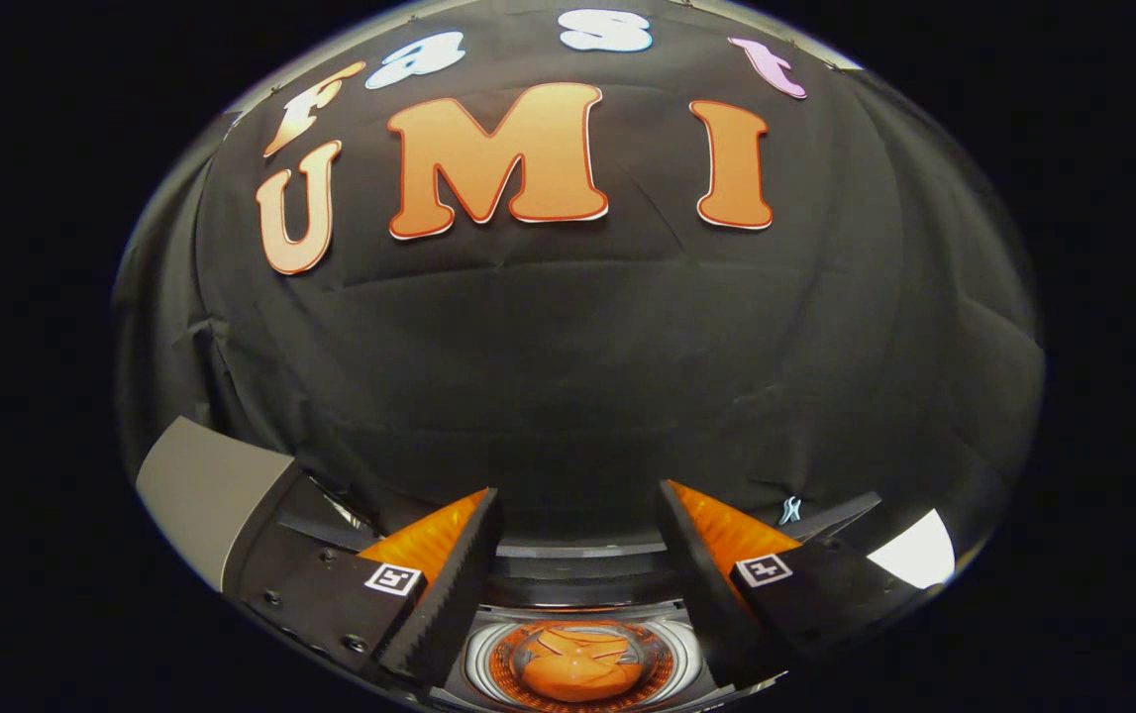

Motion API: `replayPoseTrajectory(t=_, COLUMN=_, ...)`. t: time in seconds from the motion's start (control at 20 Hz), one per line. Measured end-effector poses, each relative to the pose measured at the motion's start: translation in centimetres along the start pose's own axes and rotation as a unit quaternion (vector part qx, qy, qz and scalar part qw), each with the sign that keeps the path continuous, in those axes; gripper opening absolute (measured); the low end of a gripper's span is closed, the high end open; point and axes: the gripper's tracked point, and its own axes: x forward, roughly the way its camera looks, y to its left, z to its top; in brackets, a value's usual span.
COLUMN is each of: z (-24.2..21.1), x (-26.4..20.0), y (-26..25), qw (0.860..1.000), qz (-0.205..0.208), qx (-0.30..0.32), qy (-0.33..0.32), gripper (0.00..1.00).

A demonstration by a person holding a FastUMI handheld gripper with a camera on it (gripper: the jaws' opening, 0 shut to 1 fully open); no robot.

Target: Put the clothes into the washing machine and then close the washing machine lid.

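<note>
My gripper (pixel 578 492) is open, with nothing held between its fingers. Below and between the fingers lies the round drum opening of the washing machine (pixel 481 662), seen from above. An orange piece of clothing (pixel 577 668) sits bunched inside the drum, well below the fingers and apart from them. A grey panel (pixel 201 485), apparently the machine's raised lid, stands to the left of the left finger. The fingers hide part of the machine's top.
The black cloth wall (pixel 577 376) of the booth rises just behind the machine. A white patch (pixel 916 550) shows to the right of the right finger. A dark strip of the machine's back edge (pixel 577 569) runs between the fingers.
</note>
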Motion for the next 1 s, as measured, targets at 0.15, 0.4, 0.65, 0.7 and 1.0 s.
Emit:
replayPoseTrajectory(t=0.15, z=-1.0, x=-1.8, y=0.1, qw=1.0, qz=-0.006, qx=0.0, qy=-0.013, gripper=0.99)
replayPoseTrajectory(t=0.4, z=-2.5, x=-3.5, y=0.3, qw=1.0, qz=-0.005, qx=-0.002, qy=-0.023, gripper=0.99)
replayPoseTrajectory(t=0.65, z=-3.6, x=-4.4, y=0.4, qw=0.999, qz=-0.004, qx=-0.001, qy=-0.035, gripper=0.99)
replayPoseTrajectory(t=0.7, z=-3.8, x=-4.6, y=0.4, qw=0.999, qz=-0.007, qx=0.001, qy=-0.039, gripper=0.99)
replayPoseTrajectory(t=1.0, z=-5.1, x=-5.1, y=0.6, qw=0.998, qz=-0.005, qx=0.002, qy=-0.058, gripper=0.99)
